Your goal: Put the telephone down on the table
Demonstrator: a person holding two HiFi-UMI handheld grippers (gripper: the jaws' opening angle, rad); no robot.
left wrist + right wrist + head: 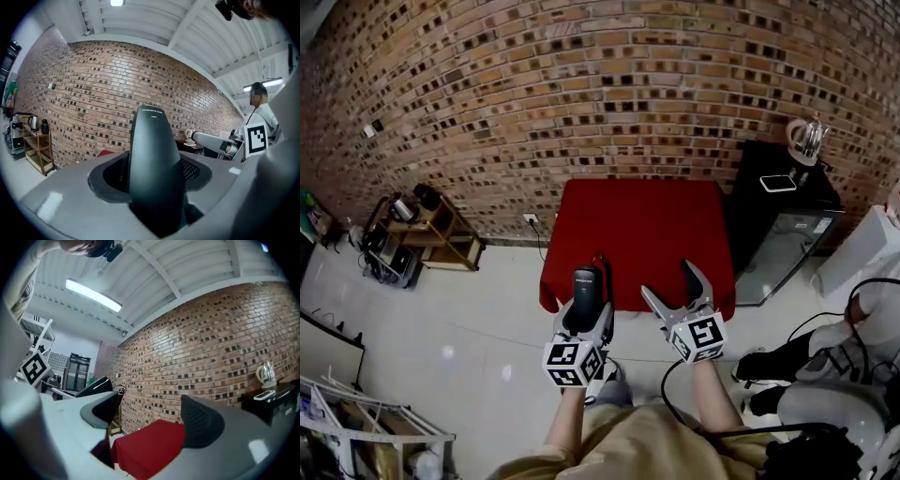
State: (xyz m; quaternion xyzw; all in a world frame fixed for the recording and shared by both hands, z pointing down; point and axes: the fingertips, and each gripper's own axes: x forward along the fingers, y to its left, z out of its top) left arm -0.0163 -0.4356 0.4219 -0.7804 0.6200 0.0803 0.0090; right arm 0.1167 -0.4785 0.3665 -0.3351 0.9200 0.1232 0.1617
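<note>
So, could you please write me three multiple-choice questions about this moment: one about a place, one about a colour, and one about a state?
1. Where is the telephone?
A. lying on the table
B. held in the left tongs
C. held in the right tongs

2. What colour is the table?
A. red
B. blue
C. white

3. How do the right tongs stand?
A. shut and empty
B. open and empty
C. shut on the telephone

Answers:
1. B: the left gripper view shows the black handset clamped between its jaws.
2. A: in the head view the table in front of the brick wall is red.
3. B: the right gripper view shows the jaws apart, with only the table beyond them.
</note>
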